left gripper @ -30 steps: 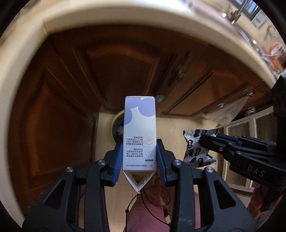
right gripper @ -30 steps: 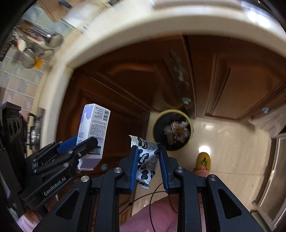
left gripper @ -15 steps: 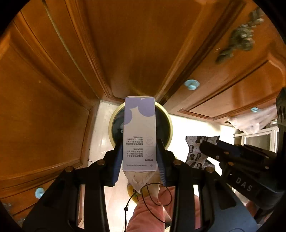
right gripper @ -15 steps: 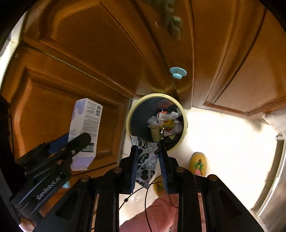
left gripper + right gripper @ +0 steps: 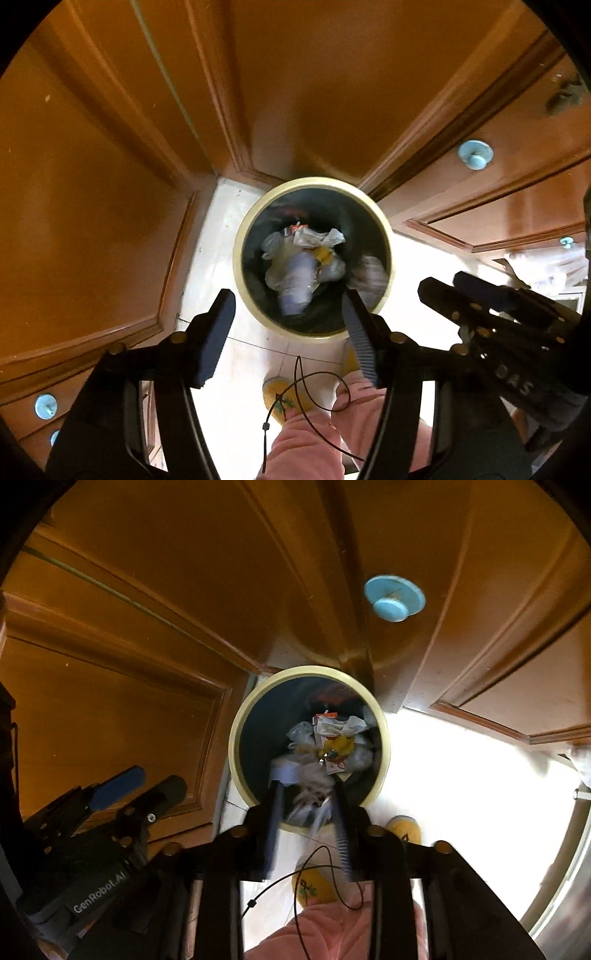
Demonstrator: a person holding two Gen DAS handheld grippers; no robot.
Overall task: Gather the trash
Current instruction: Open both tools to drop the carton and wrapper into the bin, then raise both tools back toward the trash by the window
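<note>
The milk carton [image 5: 297,286], pale lilac and blurred, lies in the trash bin [image 5: 384,225] on a heap of crumpled white bags and wrappers. The patterned wrapper [image 5: 314,797] is a smeared white streak at the near side of the bin's opening, seen between the pads of the right tongs but free of them. The bin is round, with a cream rim and a dark liner, and stands on a pale tiled floor [image 5: 221,236] in the corner where brown wooden cabinet doors [image 5: 110,184] meet; light blue knobs [image 5: 393,598] sit on the doors.

The left tongs [image 5: 288,321] point straight down over the near edge of the bin. Their jaws are opening and stand wide, with nothing between the blue pads; only the bin's contents show through the gap. The right tongs [image 5: 306,819] point steeply down and hang just beside them, tilted a little toward the bin. Their jaws are opening too, at a narrower spread, and the pads press on nothing. Each pair shows in the other's camera as a dark body with a blue pad at its side.

Below the tongs the person's pink trouser legs [image 5: 314,432] and yellow slippers [image 5: 404,830] stand on the floor just short of the bin, and a thin black cable [image 5: 306,391] loops in front of them.
</note>
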